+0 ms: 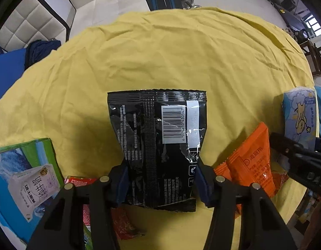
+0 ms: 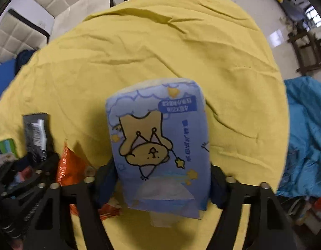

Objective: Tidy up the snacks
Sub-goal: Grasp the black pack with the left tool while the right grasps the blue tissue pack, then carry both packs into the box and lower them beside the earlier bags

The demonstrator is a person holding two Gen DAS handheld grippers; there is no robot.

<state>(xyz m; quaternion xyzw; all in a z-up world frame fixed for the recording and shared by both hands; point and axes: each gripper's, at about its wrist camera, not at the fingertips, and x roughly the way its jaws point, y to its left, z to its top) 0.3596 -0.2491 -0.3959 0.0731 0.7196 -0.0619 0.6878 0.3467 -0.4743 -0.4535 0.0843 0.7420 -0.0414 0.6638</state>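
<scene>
1. On a table draped in a yellow cloth (image 1: 181, 52), the left claw (image 1: 160, 179) pinches a black snack bag (image 1: 158, 145) across its lower half, blue pads pressed into both side edges so that the foil caves inward; the bag lies barcode side up near the middle of the cloth.

2. To the right of the black bag, the right claw (image 2: 162, 179) squeezes a pale blue packet with a cartoon bear (image 2: 158, 145), its pads set against the packet's two sides low down. The packet looks soft and puffy, so it will likely give under pressure.

3. An orange packet (image 1: 252, 162) lies just right of the black bag, between the two claws, and a red wrapper (image 1: 123, 223) sits just below the bag's left corner. A green and blue box (image 1: 29, 177) rests further left of the bag.

4. Judging by both grips, the step in hand is the lift. The black bag is slick, so it seems wise to hold the squeeze firm but not crushing, and to raise it straight up, so the bottom seam does not drag the red wrapper along.

5. The right claw should rise just as straight: the orange packet lies close to its left finger and could be nudged or caught.

6. Keep both claws pointing down until each load is clear of its neighbours, then carry them apart.
</scene>
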